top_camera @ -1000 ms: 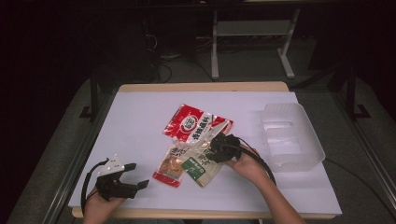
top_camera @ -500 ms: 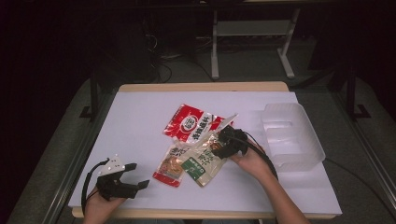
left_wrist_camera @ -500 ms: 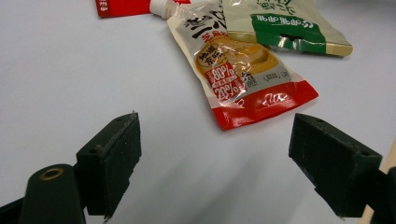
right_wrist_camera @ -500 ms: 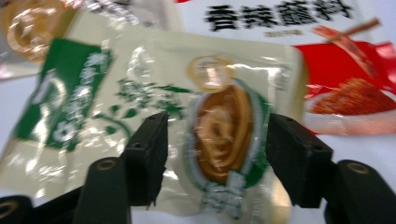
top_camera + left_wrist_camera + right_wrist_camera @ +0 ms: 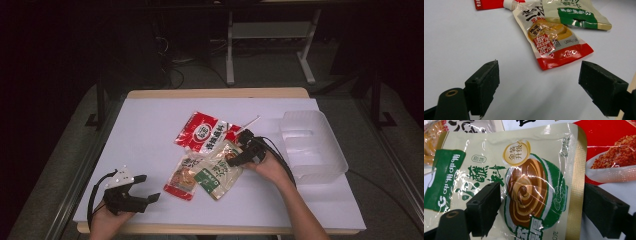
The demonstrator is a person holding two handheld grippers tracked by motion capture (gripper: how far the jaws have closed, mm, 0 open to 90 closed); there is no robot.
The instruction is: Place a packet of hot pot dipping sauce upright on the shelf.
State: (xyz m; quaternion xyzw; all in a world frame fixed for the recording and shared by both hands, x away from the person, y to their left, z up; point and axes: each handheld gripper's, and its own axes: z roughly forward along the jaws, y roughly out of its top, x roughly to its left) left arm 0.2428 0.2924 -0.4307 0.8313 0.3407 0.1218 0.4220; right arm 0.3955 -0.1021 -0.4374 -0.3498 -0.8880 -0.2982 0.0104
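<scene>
Three food packets lie mid-table: a red packet (image 5: 205,132), a beige-and-green sauce packet (image 5: 218,170) and a spouted pouch with a red bottom (image 5: 184,176). My right gripper (image 5: 235,157) hovers at the green packet's right end. Its jaws have just been opening and now stand wide, with the green packet (image 5: 524,182) lying flat between and under them (image 5: 541,195); the pads do not press it. My left gripper (image 5: 145,192) rests near the table's front left, open (image 5: 537,80) with bare table between its jaws. The spouted pouch (image 5: 551,42) lies ahead of it.
A clear plastic tub (image 5: 312,145) stands at the right of the white tabletop (image 5: 150,145), close beside the right hand. A thin white stick (image 5: 248,122) lies by the red packet. Dark floor and a metal stand are beyond the far edge.
The right gripper has shifted slightly right over the green packet and its jaws have spread wider. The left gripper has stayed put.
</scene>
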